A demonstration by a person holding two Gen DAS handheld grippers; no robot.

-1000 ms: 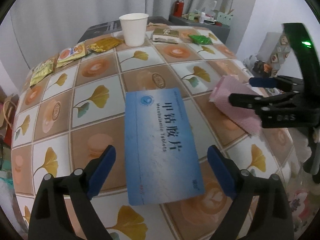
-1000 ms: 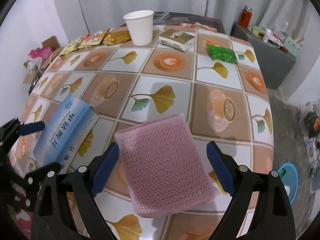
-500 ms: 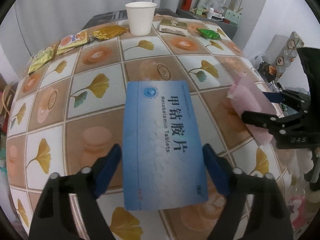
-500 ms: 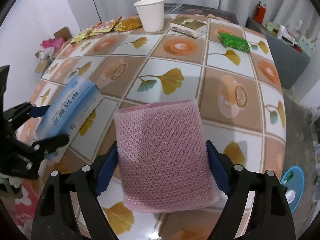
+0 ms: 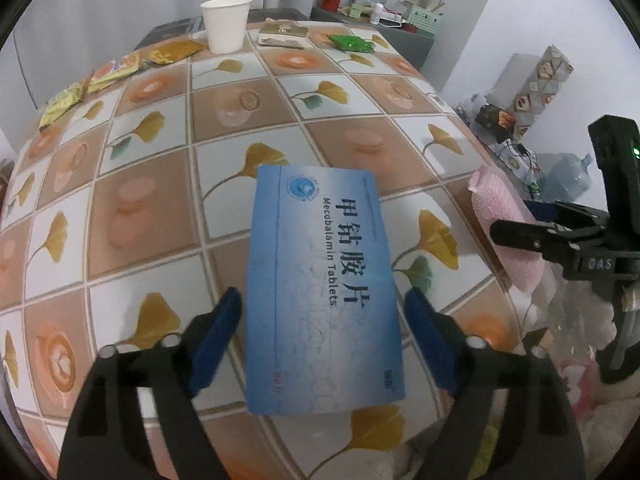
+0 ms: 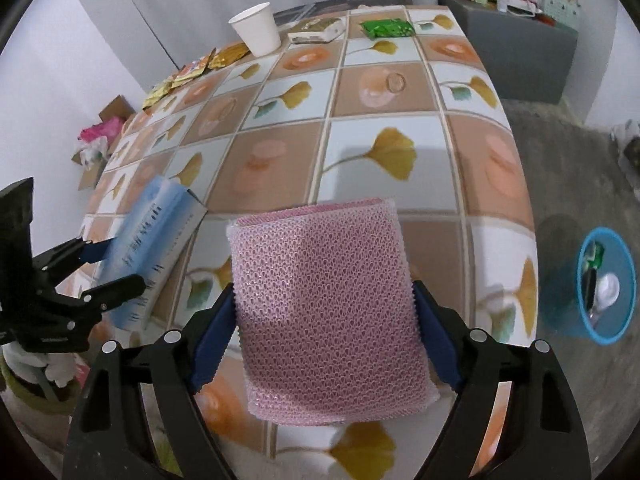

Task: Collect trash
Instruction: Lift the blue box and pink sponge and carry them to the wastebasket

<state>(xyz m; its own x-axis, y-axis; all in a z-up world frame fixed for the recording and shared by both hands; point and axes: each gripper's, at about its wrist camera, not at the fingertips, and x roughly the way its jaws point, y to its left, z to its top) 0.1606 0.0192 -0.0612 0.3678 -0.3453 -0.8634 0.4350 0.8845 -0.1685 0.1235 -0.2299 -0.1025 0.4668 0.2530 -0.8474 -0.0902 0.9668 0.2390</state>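
My left gripper [image 5: 322, 326] is shut on a blue tablet box [image 5: 322, 280] and holds it lifted above the tiled table [image 5: 160, 200]. My right gripper [image 6: 324, 320] is shut on a pink foam net sleeve [image 6: 324, 312], also lifted off the table. The box also shows at the left of the right wrist view [image 6: 156, 248], and the pink sleeve at the right of the left wrist view [image 5: 508, 232]. A blue trash bin [image 6: 606, 284] with some trash inside stands on the floor to the right of the table.
At the far end of the table stand a white paper cup [image 5: 226, 24], a tan packet [image 5: 284, 34], a green wrapper [image 5: 350, 43] and several yellow snack packets [image 5: 116, 70]. A grey cabinet [image 6: 516, 36] is beyond the table.
Both grippers closed on their objects, the left on the blue box and the right on the pink sleeve, and raised them off the table. The right gripper swung so the bin came into view.
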